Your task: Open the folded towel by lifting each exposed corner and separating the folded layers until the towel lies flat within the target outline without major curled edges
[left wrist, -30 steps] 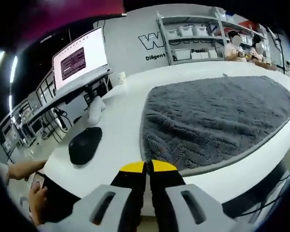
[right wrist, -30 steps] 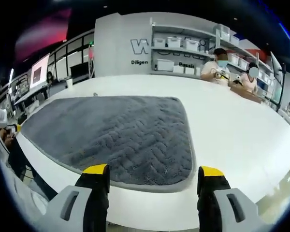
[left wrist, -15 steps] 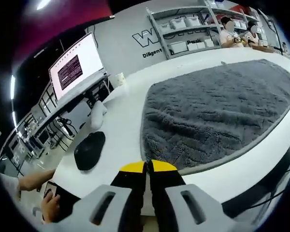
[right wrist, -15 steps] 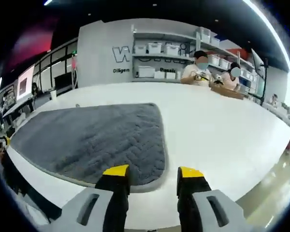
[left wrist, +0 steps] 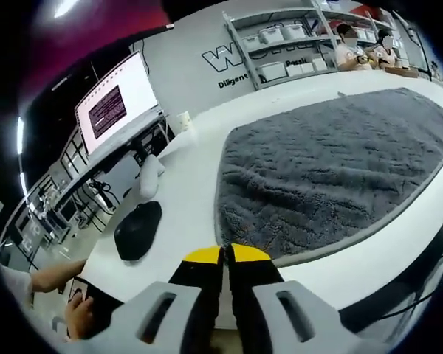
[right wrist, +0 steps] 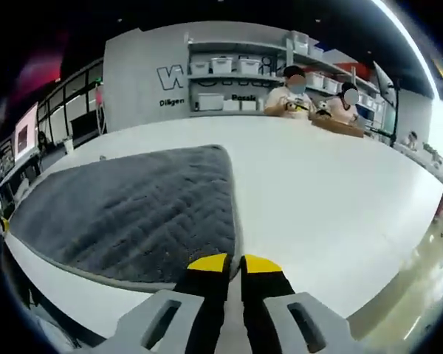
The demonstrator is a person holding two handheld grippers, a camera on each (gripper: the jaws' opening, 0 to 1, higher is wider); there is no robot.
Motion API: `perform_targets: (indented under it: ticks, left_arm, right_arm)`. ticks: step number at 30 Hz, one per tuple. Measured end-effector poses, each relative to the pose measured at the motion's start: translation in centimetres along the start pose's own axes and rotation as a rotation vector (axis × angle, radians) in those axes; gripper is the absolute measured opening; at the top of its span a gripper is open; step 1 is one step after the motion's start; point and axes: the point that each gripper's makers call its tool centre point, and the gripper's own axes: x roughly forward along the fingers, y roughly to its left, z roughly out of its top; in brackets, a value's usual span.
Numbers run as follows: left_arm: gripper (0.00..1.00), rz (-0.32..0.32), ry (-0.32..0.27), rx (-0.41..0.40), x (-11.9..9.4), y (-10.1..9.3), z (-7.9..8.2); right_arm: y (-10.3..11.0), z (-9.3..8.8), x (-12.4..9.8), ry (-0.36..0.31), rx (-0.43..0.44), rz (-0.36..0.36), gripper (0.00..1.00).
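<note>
A grey towel (left wrist: 325, 169) with a chevron pile lies spread flat on the white table (left wrist: 184, 199); a paler hem runs along its near edge. In the left gripper view my left gripper (left wrist: 223, 256) is shut with nothing in it, just short of the towel's near left corner. In the right gripper view the same towel (right wrist: 125, 206) reaches off to the left, and my right gripper (right wrist: 235, 263) is shut and empty beside its near right corner, over bare table (right wrist: 332, 192).
A black mouse-like object (left wrist: 136, 230) and a white object (left wrist: 148, 168) lie left of the towel. A person's hands (left wrist: 59, 276) rest at the table's left end. A lit screen (left wrist: 118, 99) stands behind. Shelves (right wrist: 236, 81) and two seated people (right wrist: 295, 92) are at the back.
My right gripper's jaws have gone from wide open to shut, and its view has swung right along the towel's near edge. The left gripper has stayed shut and almost still.
</note>
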Motion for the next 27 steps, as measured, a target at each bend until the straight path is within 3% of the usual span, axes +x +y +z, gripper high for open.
perform_targets:
  ticks: [11, 13, 19, 27]
  left_arm:
    - [0.02, 0.000, 0.004, 0.006, 0.09, 0.05, -0.01]
    - [0.02, -0.001, 0.003, 0.006, 0.13, 0.09, -0.03]
    - [0.02, 0.000, 0.001, 0.005, 0.12, 0.09, -0.04]
    - [0.02, 0.017, 0.015, 0.037, -0.02, 0.24, -0.14]
  right_arm:
    - [0.08, 0.13, 0.34, 0.053, -0.002, 0.034, 0.00]
    - [0.28, 0.05, 0.38, 0.079, -0.055, 0.050, 0.00]
    - [0.49, 0.00, 0.38, 0.082, -0.076, 0.055, 0.00]
    - [0.68, -0.07, 0.14, 0.100, -0.207, -0.019, 0.00]
